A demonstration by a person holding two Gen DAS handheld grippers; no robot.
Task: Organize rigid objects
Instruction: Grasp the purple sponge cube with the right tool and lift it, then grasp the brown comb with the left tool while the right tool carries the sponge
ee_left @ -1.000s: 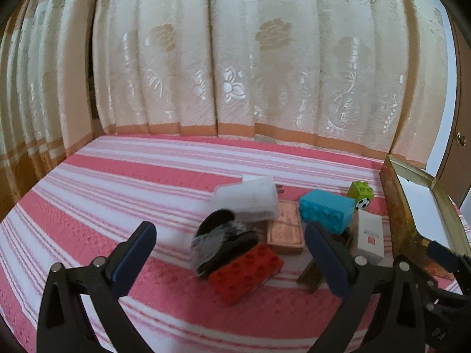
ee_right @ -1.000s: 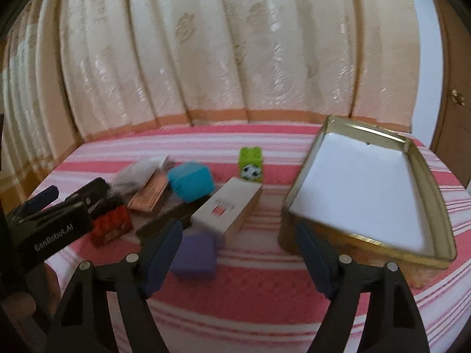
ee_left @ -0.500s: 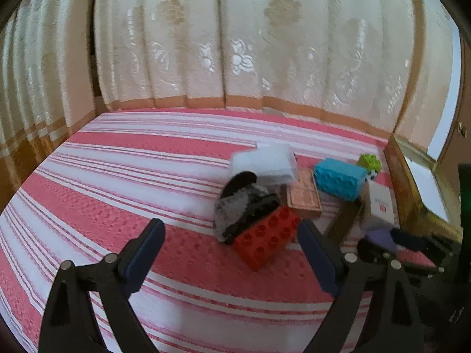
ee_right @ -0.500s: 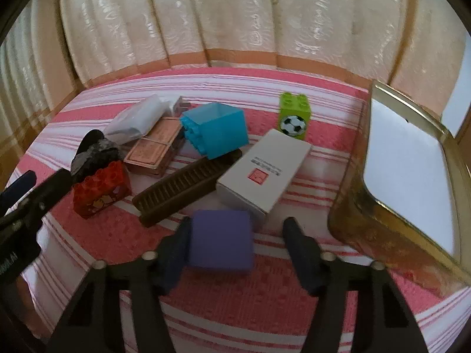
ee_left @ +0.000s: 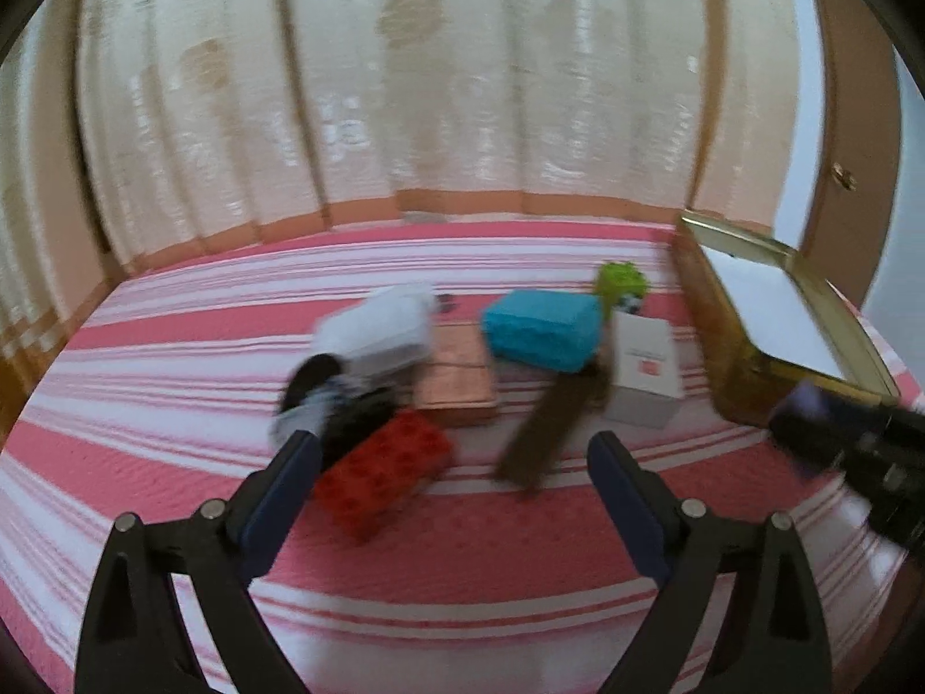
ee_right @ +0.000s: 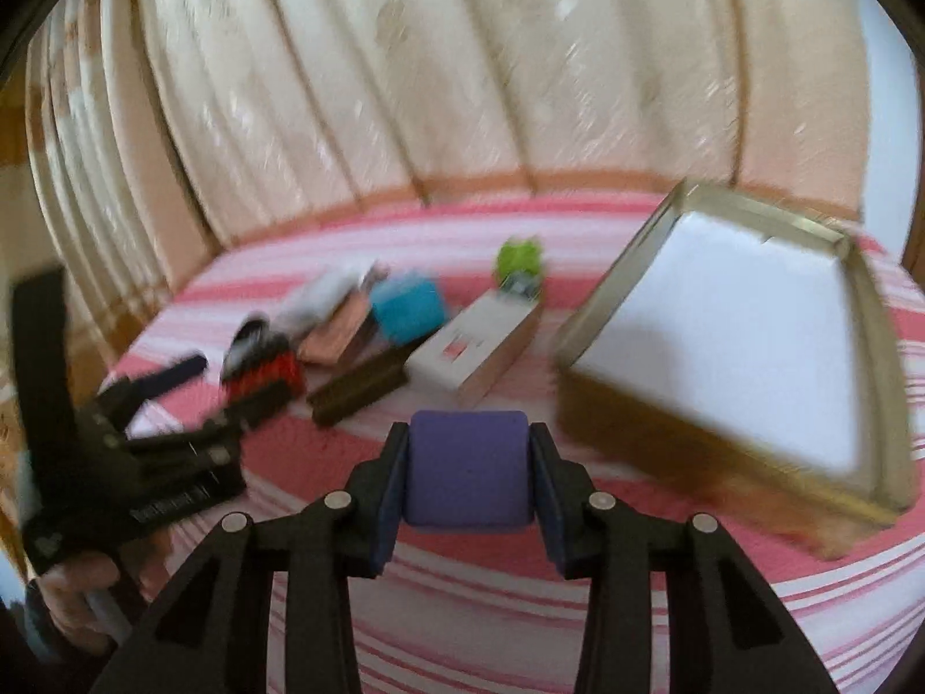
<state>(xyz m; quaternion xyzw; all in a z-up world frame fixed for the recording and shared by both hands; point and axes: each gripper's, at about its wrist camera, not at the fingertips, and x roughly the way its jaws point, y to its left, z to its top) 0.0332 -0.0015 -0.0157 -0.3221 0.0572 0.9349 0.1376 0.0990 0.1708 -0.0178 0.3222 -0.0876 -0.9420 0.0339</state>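
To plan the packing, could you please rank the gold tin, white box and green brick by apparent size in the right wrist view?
1. gold tin
2. white box
3. green brick, though it lies farthest back.

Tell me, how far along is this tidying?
Barely begun: the gold tray looks empty. In hand: the right hand-held gripper is shut on the purple block. The left hand-held gripper is open and holds nothing. Still on the striped cloth: red brick, blue block, white box and others.
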